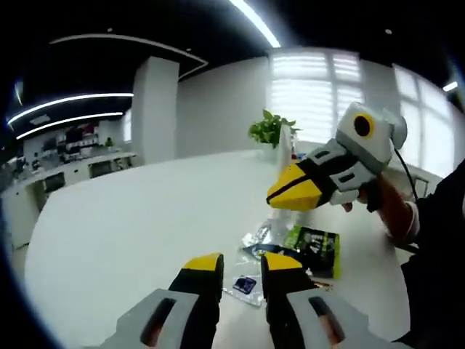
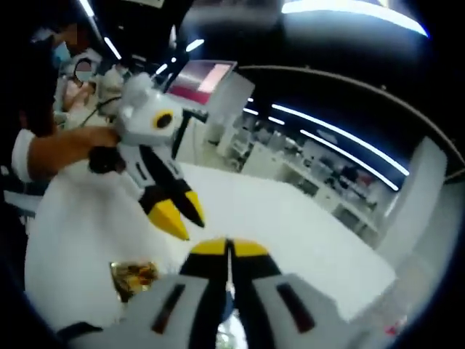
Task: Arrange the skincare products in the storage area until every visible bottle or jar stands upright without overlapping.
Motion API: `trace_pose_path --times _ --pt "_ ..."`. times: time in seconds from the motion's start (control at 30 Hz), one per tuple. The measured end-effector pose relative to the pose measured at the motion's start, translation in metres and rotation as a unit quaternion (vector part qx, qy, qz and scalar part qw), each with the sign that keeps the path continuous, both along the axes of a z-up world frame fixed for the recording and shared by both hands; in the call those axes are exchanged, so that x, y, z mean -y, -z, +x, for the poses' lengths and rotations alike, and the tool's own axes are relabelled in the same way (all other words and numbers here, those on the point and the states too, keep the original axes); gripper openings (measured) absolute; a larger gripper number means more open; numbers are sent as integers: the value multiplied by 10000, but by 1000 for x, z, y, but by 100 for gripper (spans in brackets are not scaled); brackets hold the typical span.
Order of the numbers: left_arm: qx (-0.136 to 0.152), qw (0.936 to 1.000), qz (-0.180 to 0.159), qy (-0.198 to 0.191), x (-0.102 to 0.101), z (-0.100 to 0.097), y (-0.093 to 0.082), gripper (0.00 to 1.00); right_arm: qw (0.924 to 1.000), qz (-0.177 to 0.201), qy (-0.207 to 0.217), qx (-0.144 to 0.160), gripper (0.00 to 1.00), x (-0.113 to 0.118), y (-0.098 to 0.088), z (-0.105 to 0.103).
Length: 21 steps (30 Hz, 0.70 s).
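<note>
Left gripper [image 1: 242, 273] hovered above the white table [image 1: 131, 233], its fingers [image 1: 203, 265] narrowly apart and holding nothing. Right gripper [image 2: 229, 249], raised over the same table, had its fingers pressed together, empty. Skincare sachets lay flat on the table ahead of the left gripper: a green packet [image 1: 316, 247] and a small blue packet [image 1: 245, 285]. A potted plant [image 1: 270, 129] stood beyond.

Left gripper [image 1: 242, 263], held low, jaws slightly parted. Right gripper [image 2: 229, 249], jaws pressed together, gripped by a hand [image 1: 378, 196] and raised, nothing between them.
</note>
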<state>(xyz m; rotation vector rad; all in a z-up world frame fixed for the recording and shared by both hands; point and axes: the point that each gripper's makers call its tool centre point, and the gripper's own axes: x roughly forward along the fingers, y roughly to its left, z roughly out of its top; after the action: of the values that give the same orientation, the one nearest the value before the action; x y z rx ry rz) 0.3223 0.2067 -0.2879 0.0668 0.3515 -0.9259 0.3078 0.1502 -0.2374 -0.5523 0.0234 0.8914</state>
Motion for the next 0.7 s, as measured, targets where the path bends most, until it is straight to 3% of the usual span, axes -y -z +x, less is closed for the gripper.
trace_pose_path --times 0.1,0.2,0.33,0.57,0.7 --pt "90 9998 -62 -154 -5 -9 -7 28 9997 242 34 -48 9 11 -10 -3" --pt "175 9995 -89 -262 -9 -18 -12 38 9989 425 -121 -182 15 20 -15 -19" --pt "466 9977 172 -458 -17 -27 -16 46 9983 572 -87 -62 25 38 -26 -36" --pt "701 9948 130 -721 -25 -52 -24 57 9959 894 108 9 48 88 -34 -68" --pt "639 9949 180 -754 -28 -65 -24 68 9939 1032 398 -7 59 119 -32 -77"
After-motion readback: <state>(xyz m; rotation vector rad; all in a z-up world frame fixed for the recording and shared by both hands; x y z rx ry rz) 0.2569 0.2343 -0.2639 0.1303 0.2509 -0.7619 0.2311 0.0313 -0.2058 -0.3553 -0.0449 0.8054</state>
